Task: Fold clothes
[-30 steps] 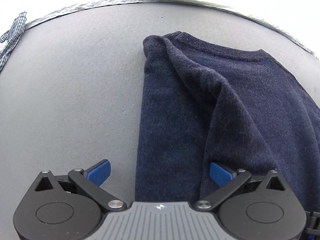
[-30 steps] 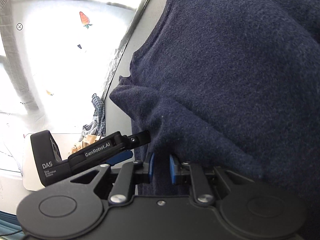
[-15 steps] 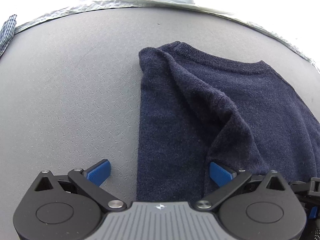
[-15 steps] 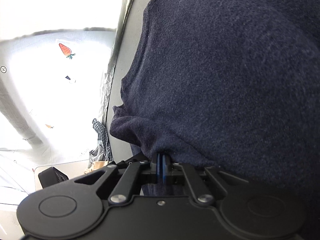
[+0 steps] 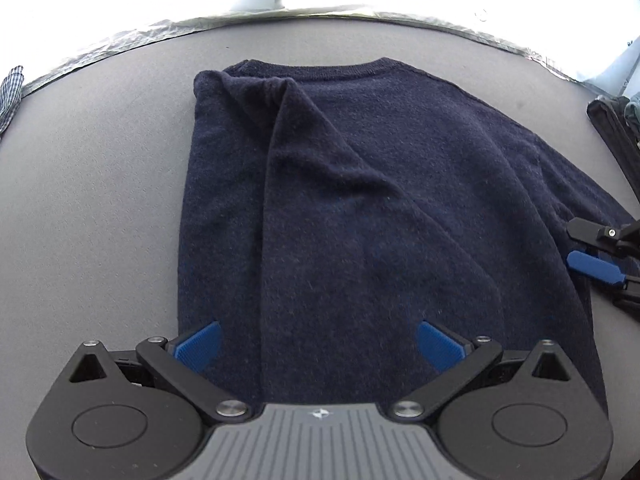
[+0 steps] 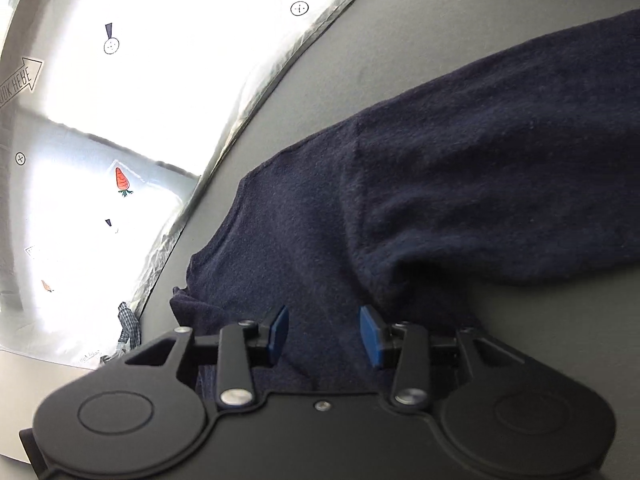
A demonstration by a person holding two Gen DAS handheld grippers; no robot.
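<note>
Now I count one navy sweater (image 5: 360, 208) on the grey table (image 5: 92, 184), two grippers, and one scrap of checked cloth (image 5: 10, 92) at the table's far left edge. My left gripper (image 5: 318, 346) hangs over the sweater's near hem with its jaws spread wide and nothing pinched; one blue pad (image 5: 199, 343) sits at the garment's left edge. My right gripper (image 6: 323, 334) has just been opening, its jaws parted above the knit (the cloth lies below them, not clamped). A sleeve is folded across the body, and the sweater's far part stretches away from both tools towards the foil-taped table edge (image 5: 132, 36).
</note>
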